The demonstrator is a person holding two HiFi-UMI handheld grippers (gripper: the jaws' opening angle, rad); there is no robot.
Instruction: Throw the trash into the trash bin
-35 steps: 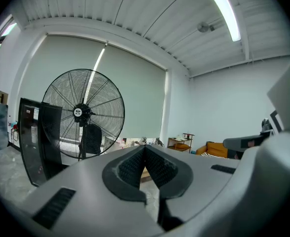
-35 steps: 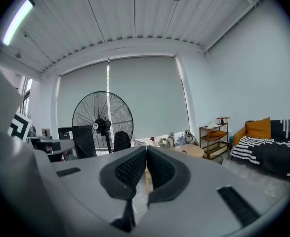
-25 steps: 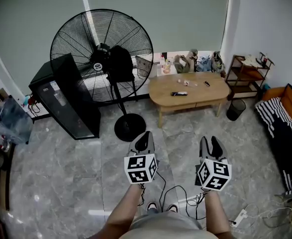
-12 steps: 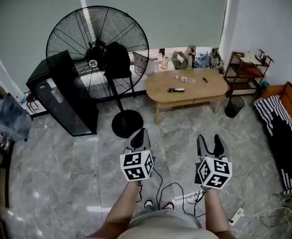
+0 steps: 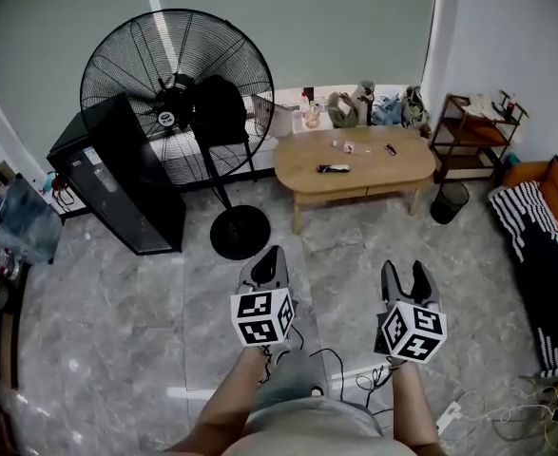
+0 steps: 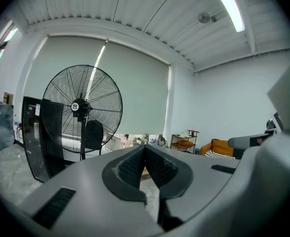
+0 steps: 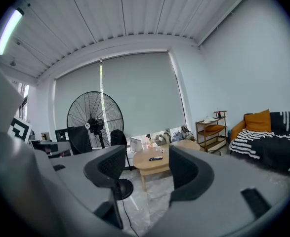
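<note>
A low wooden table (image 5: 355,171) stands ahead on the far side of the floor, also between my right jaws as table (image 7: 157,165). On it lie a black flat item (image 5: 333,168) and some small scraps (image 5: 347,146). A small black trash bin (image 5: 449,203) stands on the floor at the table's right end. My left gripper (image 5: 270,257) (image 6: 145,151) is shut with nothing in it. My right gripper (image 5: 405,274) (image 7: 145,169) is open and empty. Both point level toward the table, still well short of it.
A big standing fan (image 5: 179,103) and a black cabinet (image 5: 117,183) stand ahead on the left. A shelf rack (image 5: 473,133) and a sofa with a striped blanket (image 5: 540,245) line the right wall. Cables (image 5: 340,364) and a power strip (image 5: 450,414) lie by the person's feet.
The right jaws have spread wider apart. Both grippers and the view have moved forward toward the table, and a leg has stepped forward below.
</note>
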